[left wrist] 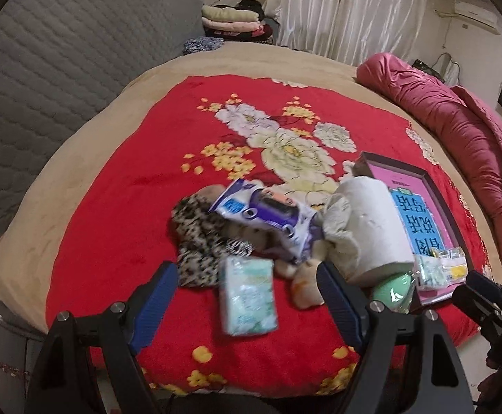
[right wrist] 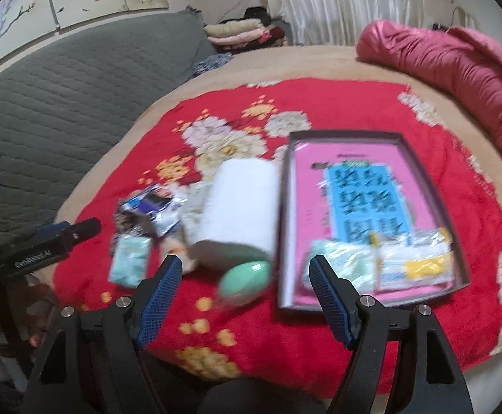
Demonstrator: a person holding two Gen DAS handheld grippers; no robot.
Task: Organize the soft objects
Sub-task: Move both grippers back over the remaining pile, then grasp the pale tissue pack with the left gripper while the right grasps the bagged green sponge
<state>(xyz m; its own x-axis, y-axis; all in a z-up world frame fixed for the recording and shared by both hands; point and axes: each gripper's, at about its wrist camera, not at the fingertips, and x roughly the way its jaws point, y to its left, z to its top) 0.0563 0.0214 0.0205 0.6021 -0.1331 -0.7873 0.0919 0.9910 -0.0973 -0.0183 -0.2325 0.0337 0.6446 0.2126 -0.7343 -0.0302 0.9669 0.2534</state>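
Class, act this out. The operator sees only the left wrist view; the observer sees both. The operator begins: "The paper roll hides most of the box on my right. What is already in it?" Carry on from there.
Observer: Two packs lie side by side at the near end of the box: a green-white tissue pack and a yellow-marked pack.
Operator: Is there room behind them?
Observer: Yes. The pink floor with blue print is bare up to the far wall.
Operator: I only see the edge of the right gripper. How does it stand?
Observer: The right gripper is open and holds nothing, with a green egg-shaped thing lying between its fingers.
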